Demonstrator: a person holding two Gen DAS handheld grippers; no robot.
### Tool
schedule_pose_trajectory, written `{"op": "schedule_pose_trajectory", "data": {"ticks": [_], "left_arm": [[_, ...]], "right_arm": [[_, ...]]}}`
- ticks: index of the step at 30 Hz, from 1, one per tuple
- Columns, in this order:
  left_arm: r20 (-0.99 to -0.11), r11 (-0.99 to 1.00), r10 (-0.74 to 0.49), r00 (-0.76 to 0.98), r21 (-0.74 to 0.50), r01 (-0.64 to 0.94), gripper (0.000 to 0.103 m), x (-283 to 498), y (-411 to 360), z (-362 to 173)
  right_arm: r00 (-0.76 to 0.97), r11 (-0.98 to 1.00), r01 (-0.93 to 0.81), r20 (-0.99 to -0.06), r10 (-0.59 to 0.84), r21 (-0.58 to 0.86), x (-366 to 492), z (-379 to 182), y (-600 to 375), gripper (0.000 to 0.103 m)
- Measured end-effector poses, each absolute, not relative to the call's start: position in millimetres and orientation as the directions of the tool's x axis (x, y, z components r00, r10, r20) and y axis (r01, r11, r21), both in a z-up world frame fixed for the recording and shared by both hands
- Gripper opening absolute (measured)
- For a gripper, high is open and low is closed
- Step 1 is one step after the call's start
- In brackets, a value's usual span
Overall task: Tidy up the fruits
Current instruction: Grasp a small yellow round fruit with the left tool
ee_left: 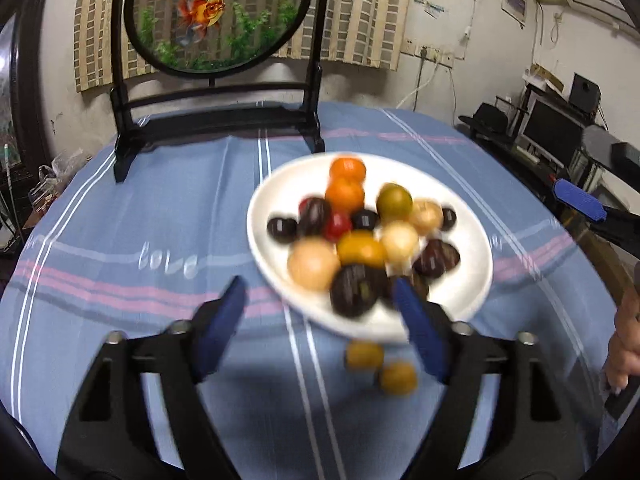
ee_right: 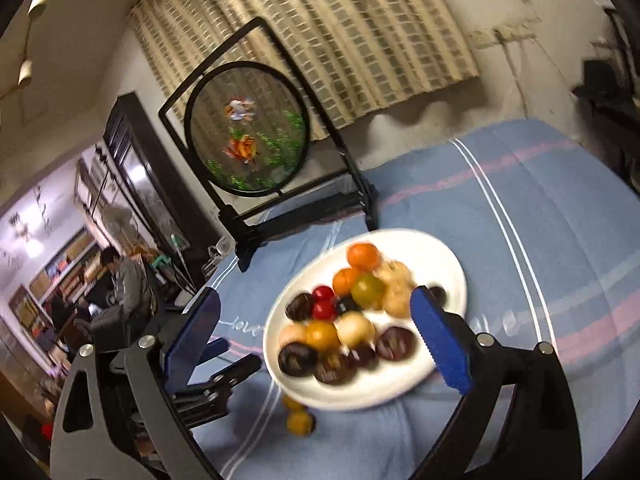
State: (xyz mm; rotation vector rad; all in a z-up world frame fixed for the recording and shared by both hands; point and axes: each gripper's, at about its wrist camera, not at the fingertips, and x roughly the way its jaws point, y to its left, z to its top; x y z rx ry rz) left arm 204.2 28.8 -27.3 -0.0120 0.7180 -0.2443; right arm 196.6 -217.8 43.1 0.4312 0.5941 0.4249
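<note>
A white plate (ee_left: 472, 240) on the blue striped cloth holds several small fruits: orange, dark purple, red, yellow-green and pale ones. It also shows in the right wrist view (ee_right: 448, 264). Two yellow fruits (ee_left: 382, 366) lie on the cloth just in front of the plate, also seen in the right wrist view (ee_right: 298, 420). My left gripper (ee_left: 320, 312) is open and empty, hovering over the plate's near rim. My right gripper (ee_right: 316, 312) is open and empty, above the plate. The left gripper also shows at lower left of the right wrist view (ee_right: 224, 368).
A black stand with a round goldfish panel (ee_left: 216, 16) stands at the table's back, also in the right wrist view (ee_right: 248, 136). The blue cloth (ee_left: 120, 280) covers the round table. Shelves and a desk with monitors (ee_left: 556, 132) stand to the right.
</note>
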Motion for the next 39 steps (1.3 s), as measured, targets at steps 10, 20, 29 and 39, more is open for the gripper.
{"op": "schedule_pose_trajectory", "data": {"ticks": [10,20,29,39], "left_arm": [[-0.696,0.952,-0.163,0.700,0.075,0.296,0.088,169,-11,-61],[-0.732,0.932,-0.223,0.644,0.034,0.362,0.086,182,-26,-73],[-0.769,0.928,-0.257,0.586,-0.027,0.371,0.064,197,-31,-82],[-0.778,0.934,-0.229,0.585,-0.006,0.357,0.046,197,-30,-84]], "right_arm": [[0.697,0.718,0.017,-0.524,0.490,0.696,194,-20,-281,0.096],[0.665,0.672,0.004,-0.504,0.552,0.740,192,-19,-275,0.096],[0.641,0.653,0.023,-0.512,0.572,0.757,195,-25,-274,0.096],[0.632,0.652,0.032,-0.520,0.574,0.758,195,-27,-274,0.096]]}}
